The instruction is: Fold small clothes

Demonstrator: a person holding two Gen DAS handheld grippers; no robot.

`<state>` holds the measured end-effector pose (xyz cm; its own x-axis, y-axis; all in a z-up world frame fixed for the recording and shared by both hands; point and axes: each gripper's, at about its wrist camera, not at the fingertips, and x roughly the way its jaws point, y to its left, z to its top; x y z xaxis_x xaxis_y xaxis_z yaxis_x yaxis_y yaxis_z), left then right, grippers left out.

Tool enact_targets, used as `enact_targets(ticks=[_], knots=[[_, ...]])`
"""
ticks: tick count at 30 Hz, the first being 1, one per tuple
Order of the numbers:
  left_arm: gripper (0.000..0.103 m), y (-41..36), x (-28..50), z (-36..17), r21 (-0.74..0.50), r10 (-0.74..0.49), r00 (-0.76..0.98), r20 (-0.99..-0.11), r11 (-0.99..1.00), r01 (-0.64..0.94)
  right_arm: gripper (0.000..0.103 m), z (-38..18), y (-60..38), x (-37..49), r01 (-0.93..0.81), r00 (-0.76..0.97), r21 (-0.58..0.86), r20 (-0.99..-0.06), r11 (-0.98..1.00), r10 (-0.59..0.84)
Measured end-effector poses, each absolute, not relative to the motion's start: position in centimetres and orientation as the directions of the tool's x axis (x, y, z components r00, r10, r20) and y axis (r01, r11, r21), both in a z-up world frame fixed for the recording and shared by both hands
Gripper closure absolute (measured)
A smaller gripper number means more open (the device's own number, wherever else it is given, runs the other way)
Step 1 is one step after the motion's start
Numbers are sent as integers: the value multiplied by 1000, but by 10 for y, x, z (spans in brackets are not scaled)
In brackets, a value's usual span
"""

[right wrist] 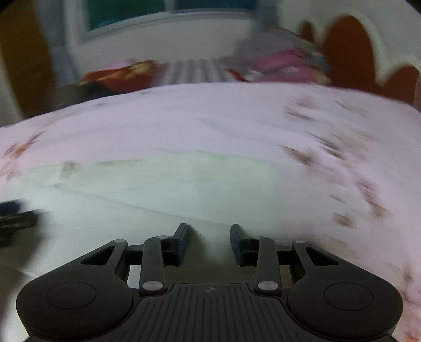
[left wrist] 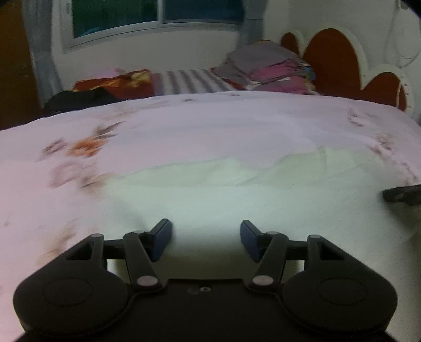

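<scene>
Left wrist view: pale green garment (left wrist: 210, 179) lies mostly flat on the floral bedsheet (left wrist: 184, 126).
Left gripper (left wrist: 205, 242) and right gripper (right wrist: 209, 243) both spread, pinching nothing, folding barely begun.

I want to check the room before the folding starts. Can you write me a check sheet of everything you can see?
Surface: bed with a pale floral sheet, a bit wrinkled.
Job's things: pale green cloth lying flat on the sheet; how far it is folded cannot be told.
Clutter: folded pile, striped cloth, red bundle and black cloth at the far edge.
Grippers: left gripper and right gripper both open over the cloth, nothing between the fingers.
Cables: nothing seen.
Surroundings: window, white wall, scalloped red headboard.
</scene>
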<state>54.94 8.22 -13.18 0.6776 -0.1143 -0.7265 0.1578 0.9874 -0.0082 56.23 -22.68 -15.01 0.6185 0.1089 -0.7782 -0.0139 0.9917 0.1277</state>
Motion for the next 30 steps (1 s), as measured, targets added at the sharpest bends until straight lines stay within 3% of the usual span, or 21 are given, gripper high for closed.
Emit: enact_targets(ticks=[4, 6, 8, 9, 10, 15, 19, 21, 30], knots=[[46, 79, 536, -116, -40, -124, 695, -708, 990, 136, 69, -131, -224, 548, -52, 650, 164, -743, 985, 158], [41, 55, 522, -105, -63, -195, 715, -672, 976, 206, 69, -122, -206, 535, -106, 661, 219, -713, 970, 233], [29, 31, 510, -105, -34, -218, 711, -669, 964, 264, 69, -121, -181, 524, -169, 643, 241, -708, 956, 292], [29, 21, 507, -110, -14, -224, 695, -683, 956, 294, 69, -123, -169, 520, -200, 628, 244, -711, 949, 316], [37, 15, 506, -116, -1, -216, 682, -699, 954, 300, 70, -125, -159, 521, -226, 612, 242, -719, 944, 330], [36, 41, 505, -124, -34, -199, 664, -721, 967, 252, 70, -140, -165, 515, -205, 594, 205, -751, 957, 289], [37, 88, 500, -126, -100, -197, 674, -712, 978, 181, 70, -145, -219, 511, -40, 609, 170, -777, 985, 159], [37, 91, 500, -127, -98, -210, 671, -711, 975, 202, 75, -146, -233, 510, -32, 605, 219, -772, 975, 194], [34, 84, 497, -127, -60, -203, 660, -724, 971, 233, 75, -147, -220, 510, -26, 605, 165, -783, 986, 147]])
